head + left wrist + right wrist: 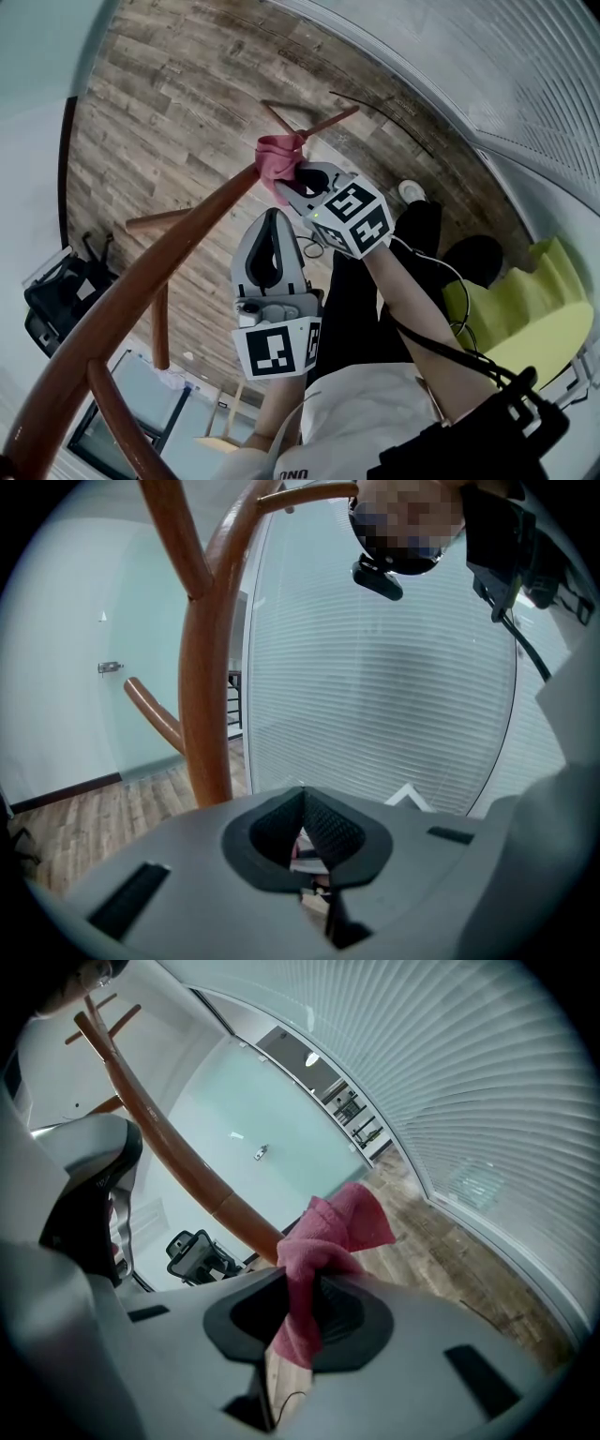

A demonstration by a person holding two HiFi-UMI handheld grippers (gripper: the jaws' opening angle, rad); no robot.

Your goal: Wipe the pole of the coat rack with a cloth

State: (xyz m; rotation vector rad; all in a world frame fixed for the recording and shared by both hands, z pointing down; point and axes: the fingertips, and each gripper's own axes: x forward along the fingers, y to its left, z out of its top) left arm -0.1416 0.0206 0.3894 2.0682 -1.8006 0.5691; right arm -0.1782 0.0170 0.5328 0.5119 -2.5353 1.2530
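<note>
The reddish-brown coat rack pole (150,272) runs from the lower left down toward the floor at the centre. A pink cloth (278,157) is pressed against the pole low down, with my right gripper (294,180) shut on it. In the right gripper view the cloth (330,1232) bunches out of the closed jaws, touching the pole (183,1168). My left gripper (273,219) hangs just right of the pole, higher up, shut and holding nothing. In the left gripper view its jaws (302,801) meet, with the pole (208,677) standing apart to the left.
Pegs (159,323) branch off the pole, and the rack's feet (314,124) spread over the wood floor. A black chair-like object (58,295) sits at the left, a yellow-green seat (530,309) at the right. A blinds-covered glass wall (525,84) curves along the right.
</note>
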